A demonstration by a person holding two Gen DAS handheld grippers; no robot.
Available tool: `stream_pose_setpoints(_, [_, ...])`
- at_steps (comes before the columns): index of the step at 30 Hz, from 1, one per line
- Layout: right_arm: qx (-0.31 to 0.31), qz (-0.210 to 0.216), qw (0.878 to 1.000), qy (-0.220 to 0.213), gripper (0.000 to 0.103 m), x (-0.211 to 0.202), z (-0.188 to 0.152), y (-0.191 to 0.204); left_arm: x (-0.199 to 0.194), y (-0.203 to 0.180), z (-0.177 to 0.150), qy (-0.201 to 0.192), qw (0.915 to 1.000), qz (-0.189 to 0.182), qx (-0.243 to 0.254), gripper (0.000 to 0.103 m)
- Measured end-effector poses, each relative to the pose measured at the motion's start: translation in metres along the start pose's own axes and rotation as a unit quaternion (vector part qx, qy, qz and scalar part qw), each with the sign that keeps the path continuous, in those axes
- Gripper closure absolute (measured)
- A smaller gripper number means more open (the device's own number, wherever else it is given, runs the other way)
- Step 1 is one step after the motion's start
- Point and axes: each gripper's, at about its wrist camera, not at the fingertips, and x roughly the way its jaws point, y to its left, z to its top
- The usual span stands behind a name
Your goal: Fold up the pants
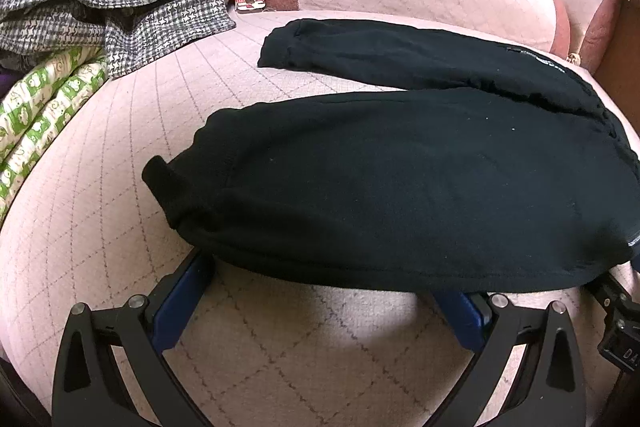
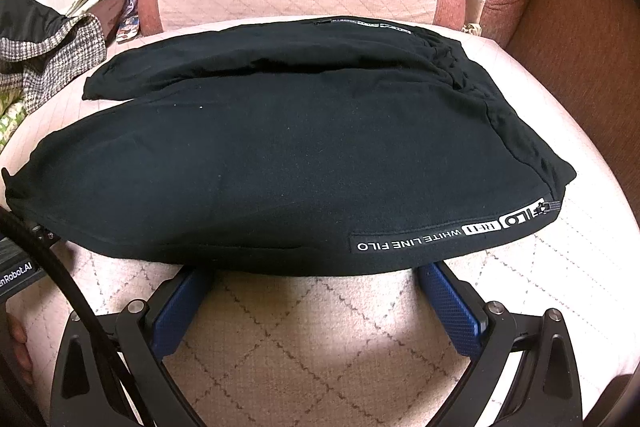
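At the far left you have a houndstooth garment (image 1: 120, 15) heaped beside a green-patterned cloth (image 1: 44, 107), and your left gripper (image 1: 324, 287) sits with its blue pads (image 1: 176, 311) spread wide, their tips hidden under the near edge of the black pants (image 1: 400, 187). The pants lie flat across the pink quilted sofa seat (image 1: 100, 227), cuffs to the left, one leg near and the other angled farther back. To the right, your right gripper (image 2: 316, 279) is likewise spread wide at the near edge by the white-lettered label (image 2: 440, 235), gripping nothing.
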Motion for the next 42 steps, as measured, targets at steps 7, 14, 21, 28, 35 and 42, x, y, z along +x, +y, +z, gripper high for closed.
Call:
stream_pose_setpoints(7, [0.004, 0.009, 1.0, 0.004, 0.0, -0.002, 0.001, -0.003, -0.002, 0.004, 0.001, 0.005, 0.9999, -0.008, -0.006, 0.0])
stream_pose_setpoints(14, [0.026, 0.082, 0.996, 0.032, 0.0, -0.008, 0.004, -0.025, -0.001, 0.005, 0.001, 0.013, 0.9998, -0.012, -0.008, 0.0])
stream_pose_setpoints(21, [0.193, 0.157, 0.968, -0.039, 0.0, -0.011, -0.009, -0.062, -0.003, -0.001, -0.002, 0.008, 0.9999, 0.008, -0.007, 0.0])
stream_pose_setpoints(28, [0.211, 0.145, 0.966, -0.043, 0.0, -0.01, 0.0, -0.054, -0.003, 0.004, -0.003, 0.014, 0.9998, -0.003, -0.016, 0.0])
stream_pose_setpoints(35, [0.254, 0.087, 0.963, -0.013, 0.036, -0.015, 0.009, -0.063, -0.009, 0.017, -0.006, 0.003, 0.9983, -0.05, -0.031, 0.0])
stream_pose_setpoints(42, [0.23, 0.081, 0.966, -0.09, 0.046, -0.069, 0.011, -0.08, -0.048, 0.043, -0.021, -0.05, 0.9919, -0.068, -0.095, 0.001])
